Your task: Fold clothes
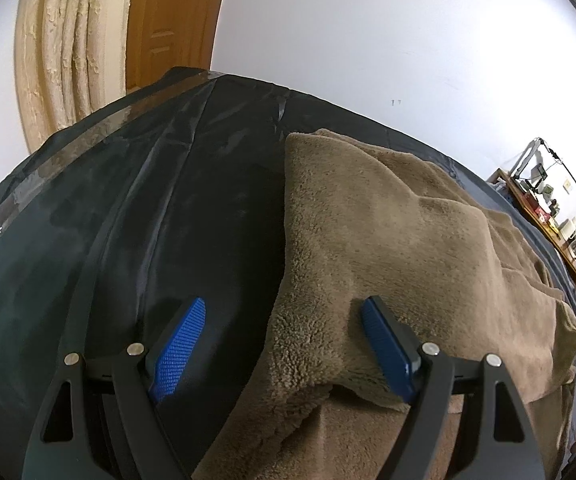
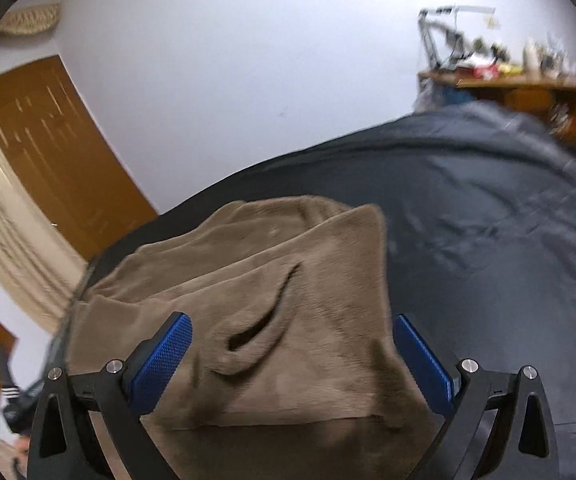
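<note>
A brown fleece garment (image 1: 400, 240) lies partly folded on a dark sheet-covered surface (image 1: 147, 200). My left gripper (image 1: 283, 312) stands open over the garment's left edge, one blue pad (image 1: 177, 344) above the dark sheet and the other pad (image 1: 388, 344) resting on the fleece. In the right wrist view the same garment (image 2: 288, 280) shows a slit-like pocket fold (image 2: 263, 312). My right gripper (image 2: 292, 332) is open and straddles the garment's near part, with its pads clear of the cloth. This view is blurred.
The dark sheet (image 2: 488, 220) spreads wide to the right of the garment. A white wall, a wooden door (image 1: 167, 20) with cream moulding, and a cluttered wooden shelf (image 2: 508, 84) stand behind. Something dark with white stripes (image 2: 11, 396) shows at the lower left of the right wrist view.
</note>
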`<state>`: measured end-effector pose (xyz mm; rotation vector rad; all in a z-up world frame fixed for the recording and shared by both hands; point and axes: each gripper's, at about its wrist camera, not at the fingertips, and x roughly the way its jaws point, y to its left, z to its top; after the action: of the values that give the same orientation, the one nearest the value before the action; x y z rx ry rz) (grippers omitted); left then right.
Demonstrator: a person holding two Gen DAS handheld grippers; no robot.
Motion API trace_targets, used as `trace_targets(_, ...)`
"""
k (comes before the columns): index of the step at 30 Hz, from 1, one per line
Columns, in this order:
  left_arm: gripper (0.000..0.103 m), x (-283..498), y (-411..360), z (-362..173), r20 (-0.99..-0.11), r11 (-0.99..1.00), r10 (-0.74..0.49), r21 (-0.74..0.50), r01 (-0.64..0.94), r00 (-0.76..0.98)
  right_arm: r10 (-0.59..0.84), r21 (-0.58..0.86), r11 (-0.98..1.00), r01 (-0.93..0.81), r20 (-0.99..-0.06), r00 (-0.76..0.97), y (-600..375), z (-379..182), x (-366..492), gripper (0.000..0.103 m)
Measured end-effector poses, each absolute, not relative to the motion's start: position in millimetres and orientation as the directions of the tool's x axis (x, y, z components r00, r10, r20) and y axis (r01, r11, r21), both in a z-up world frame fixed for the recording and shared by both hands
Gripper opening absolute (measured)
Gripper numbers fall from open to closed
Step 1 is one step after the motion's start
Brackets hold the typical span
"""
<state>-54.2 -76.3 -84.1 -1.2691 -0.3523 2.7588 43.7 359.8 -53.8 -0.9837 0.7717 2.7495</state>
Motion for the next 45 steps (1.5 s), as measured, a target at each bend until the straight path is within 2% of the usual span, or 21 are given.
trace_targets(4,0.085,-55.4,-77.6,-85.4,-0.741,-0.968,0.177,-0.249,0.021,-0.648,-0.163,0.512,-0.822,-0.248,-0.629,-0.76,360.5,-64.4,30.9,0.102)
trace_targets(9,0.085,-54.7,-79.5,-85.7,-0.743,-0.966,0.184,-0.258,0.022,-0.644,-0.236,0.542,-0.811,-0.221,-0.649,-0.724,356.1,-74.0,9.9,0.102)
trace_targets(12,0.085,-55.2,-80.9,-85.9,-0.743,-0.964,0.189,-0.265,0.023,-0.642,-0.294,0.567,-0.8,-0.197,-0.656,-0.695,350.1,-78.5,-1.3,0.097)
trace_targets(15,0.085,-55.5,-80.0,-85.8,-0.742,-0.966,0.186,-0.259,0.021,-0.644,-0.322,0.571,-0.798,-0.194,-0.675,-0.665,343.3,-83.0,-14.7,0.085)
trace_targets(17,0.085,-55.4,-79.6,-85.4,-0.74,-0.966,0.183,-0.256,0.019,-0.647,-0.313,0.554,-0.805,-0.213,-0.702,-0.64,340.7,-87.7,-22.5,0.066)
trace_targets(21,0.085,-56.0,-81.1,-85.3,-0.74,-0.965,0.185,-0.262,0.024,-0.647,-0.252,0.485,-0.84,-0.242,-0.745,-0.618,334.7,-90.5,-33.3,0.048)
trace_targets(23,0.085,-56.1,-82.4,-84.9,-0.739,-0.964,0.184,-0.265,0.028,-0.649,-0.248,0.48,-0.847,-0.228,-0.736,-0.63,329.1,-82.9,-34.2,0.031)
trace_targets(25,0.085,-56.4,-83.2,-84.7,-0.738,-0.963,0.183,-0.267,0.032,-0.65,-0.249,0.48,-0.853,-0.206,-0.72,-0.648,322.7,-73.4,-34.6,0.025)
trace_targets(31,0.085,-53.9,-88.5,-80.4,-0.717,-0.958,0.184,-0.284,0.042,-0.672,-0.277,0.492,-0.867,-0.078,-0.606,-0.746,295.1,-11.9,-41.8,0.022)
trace_targets(35,0.085,-45.7,-90.2,-69.6,-0.659,-0.952,0.206,-0.306,0.007,-0.723,-0.287,0.474,-0.881,0.014,-0.51,-0.811,269.8,41.0,-43.8,0.022)
trace_targets(38,0.085,-33.0,-85.8,-57.8,-0.6,-0.945,0.263,-0.317,-0.077,-0.755,-0.288,0.451,-0.891,0.058,-0.461,-0.839,255.3,73.9,-43.7,0.022)
trace_targets(41,0.085,-9.2,-69.3,-45.8,-0.556,-0.931,0.354,-0.284,-0.228,-0.752,-0.293,0.42,-0.903,0.091,-0.447,-0.845,238.8,101.1,-47.9,0.022)
trace_targets(45,0.085,23.1,-27.1,-43.7,-0.565,-0.87,0.474,-0.183,-0.457,-0.675,-0.316,0.37,-0.916,0.159,-0.415,-0.853,213.2,135.2,-45.5,0.022)
